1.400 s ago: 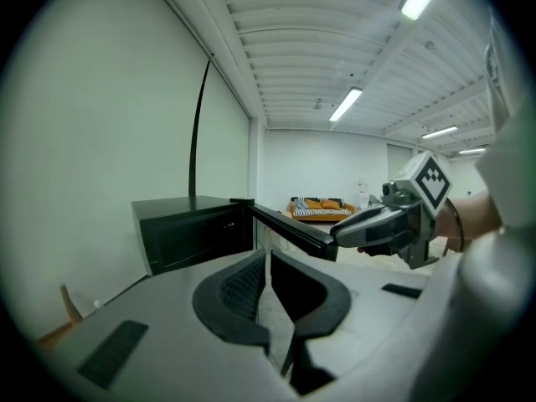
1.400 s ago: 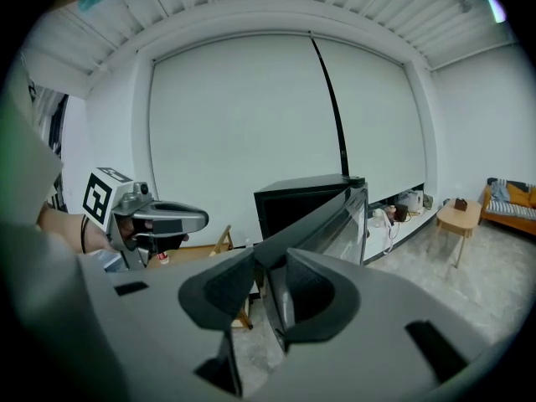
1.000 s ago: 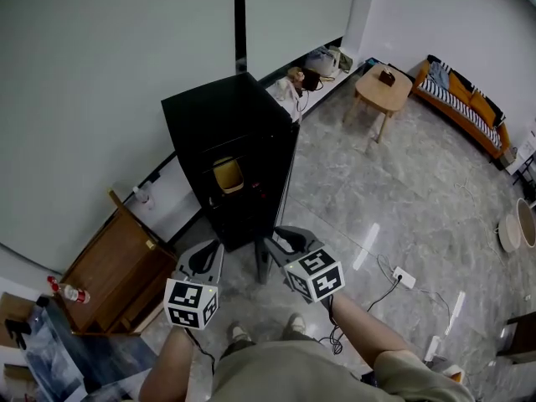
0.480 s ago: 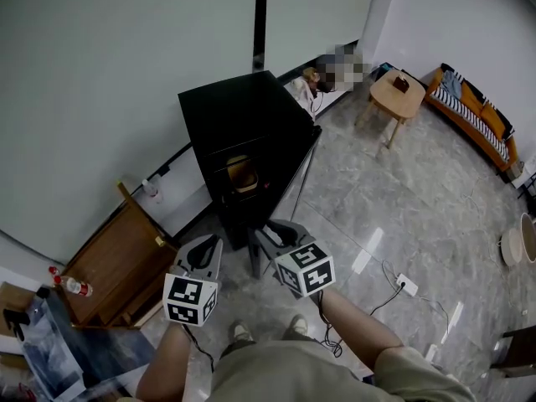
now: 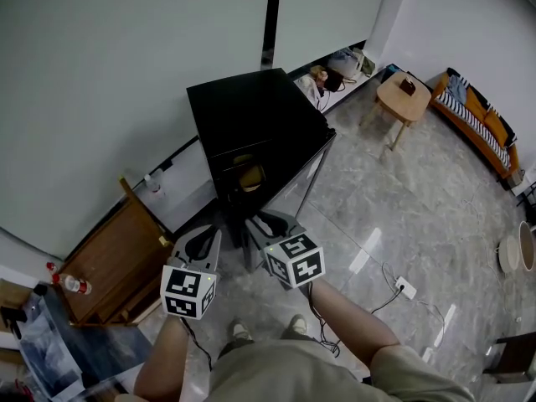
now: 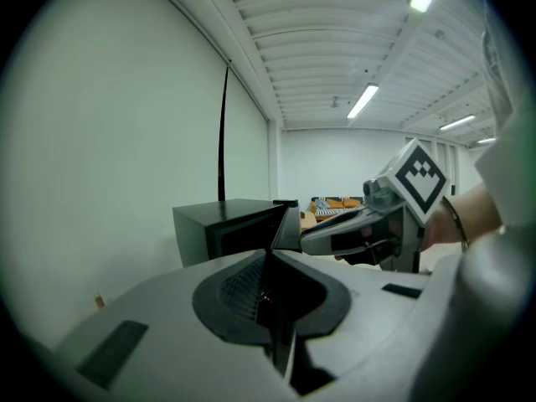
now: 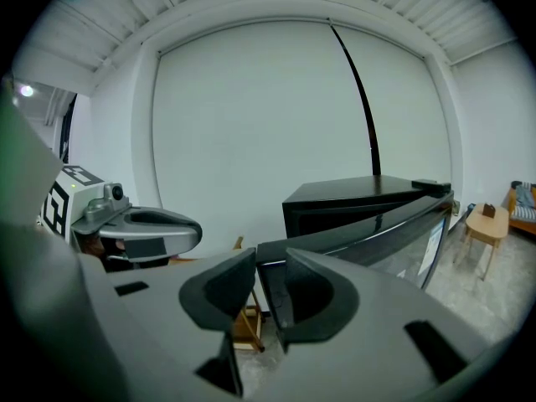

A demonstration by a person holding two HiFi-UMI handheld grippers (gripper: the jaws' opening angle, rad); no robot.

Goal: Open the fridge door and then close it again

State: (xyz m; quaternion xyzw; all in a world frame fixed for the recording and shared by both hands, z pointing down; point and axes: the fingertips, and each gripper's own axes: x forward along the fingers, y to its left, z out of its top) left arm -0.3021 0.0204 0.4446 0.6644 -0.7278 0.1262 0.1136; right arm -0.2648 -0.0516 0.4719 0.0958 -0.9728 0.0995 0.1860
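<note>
A black mini fridge [image 5: 251, 111] stands by the white wall with its glass door [image 5: 306, 178] partly open, hinged at the right. A yellowish thing [image 5: 250, 175] shows inside. My right gripper [image 5: 255, 224] is shut on the door's free edge; in the right gripper view the door [image 7: 394, 233] edge sits between the jaws of my right gripper [image 7: 270, 279]. My left gripper [image 5: 204, 243] hovers just left of it, shut and empty, apart from the fridge. In the left gripper view, past the closed jaws of my left gripper [image 6: 270, 296], I see the fridge [image 6: 222, 229] and the right gripper [image 6: 352, 237].
A wooden cabinet [image 5: 113, 266] stands left of the fridge, a bottle [image 5: 70, 285] beside it. Bags [image 5: 335, 67] lie by the back wall. A small wooden table [image 5: 404, 92] and a sofa [image 5: 477, 115] stand at the right. A power strip [image 5: 403, 286] with cable lies on the floor.
Both grippers have moved forward towards the fridge. The door, held by the right gripper, has swung from about square to the front to a narrower opening.
</note>
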